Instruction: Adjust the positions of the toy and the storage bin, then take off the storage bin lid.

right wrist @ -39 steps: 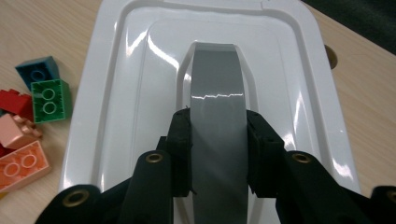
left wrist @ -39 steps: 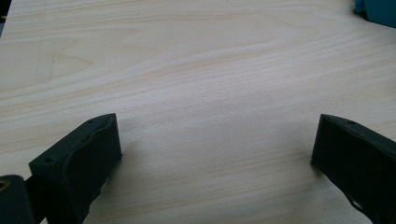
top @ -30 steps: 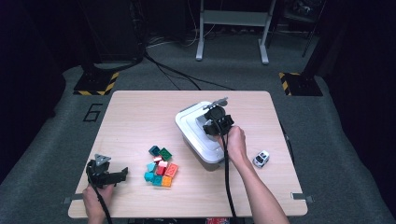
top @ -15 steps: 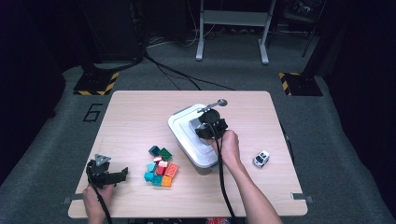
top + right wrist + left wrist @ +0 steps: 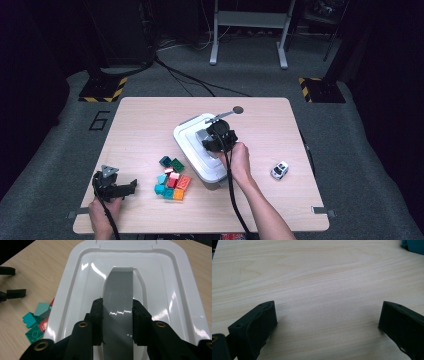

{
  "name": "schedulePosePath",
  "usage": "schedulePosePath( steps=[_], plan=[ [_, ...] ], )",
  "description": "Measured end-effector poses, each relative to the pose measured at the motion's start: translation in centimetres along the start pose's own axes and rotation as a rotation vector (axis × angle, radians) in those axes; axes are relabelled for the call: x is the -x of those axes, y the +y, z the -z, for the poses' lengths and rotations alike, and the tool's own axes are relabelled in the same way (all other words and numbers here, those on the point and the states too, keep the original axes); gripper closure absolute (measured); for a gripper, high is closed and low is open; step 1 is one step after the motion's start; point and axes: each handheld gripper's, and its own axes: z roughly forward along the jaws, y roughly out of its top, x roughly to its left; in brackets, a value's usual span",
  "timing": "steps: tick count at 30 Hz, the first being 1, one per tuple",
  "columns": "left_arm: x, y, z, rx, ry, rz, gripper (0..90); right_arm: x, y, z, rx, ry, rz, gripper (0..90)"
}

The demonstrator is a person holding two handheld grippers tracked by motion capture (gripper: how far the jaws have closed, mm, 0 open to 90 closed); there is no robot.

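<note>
A white lidded plastic box (image 5: 190,136) stands mid-table, close beside a heap of several coloured bricks (image 5: 172,179). My right gripper (image 5: 218,140) is over its lid, shut on the grey handle (image 5: 119,287) that runs down the lid's (image 5: 80,270) middle; both pads press the handle's sides. Teal and red bricks (image 5: 37,320) lie left of the box in the right gripper view. At the front left of the table my left gripper (image 5: 125,188) rests open, with bare wood between its jaws in the left gripper view (image 5: 327,317).
A small white toy car (image 5: 279,170) sits on the table right of the box. A round hole (image 5: 238,109) is in the tabletop near the far edge. Cables and stand legs lie on the floor beyond the table.
The white box, with my right gripper on its handle, has shifted left toward the bricks. The left gripper has stayed where it was.
</note>
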Motion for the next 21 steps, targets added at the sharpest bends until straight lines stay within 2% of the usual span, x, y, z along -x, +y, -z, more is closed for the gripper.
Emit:
schedulePosePath(
  steps=[12, 18, 21],
  plan=[
    [0.02, -0.02, -0.04, 0.005, 0.003, 0.001, 1.5, -0.17, 0.03, -0.07, 0.002, -0.002, 0.011, 67.3],
    [0.01, -0.01, -0.02, 0.002, 0.001, 0.001, 1.5, -0.30, 0.09, 0.10, 0.025, -0.021, 0.001, 67.2],
    [0.00, 0.00, 0.00, 0.000, -0.001, 0.000, 1.5, -0.48, 0.22, 0.32, 0.034, -0.043, 0.026, 67.3]
  ],
)
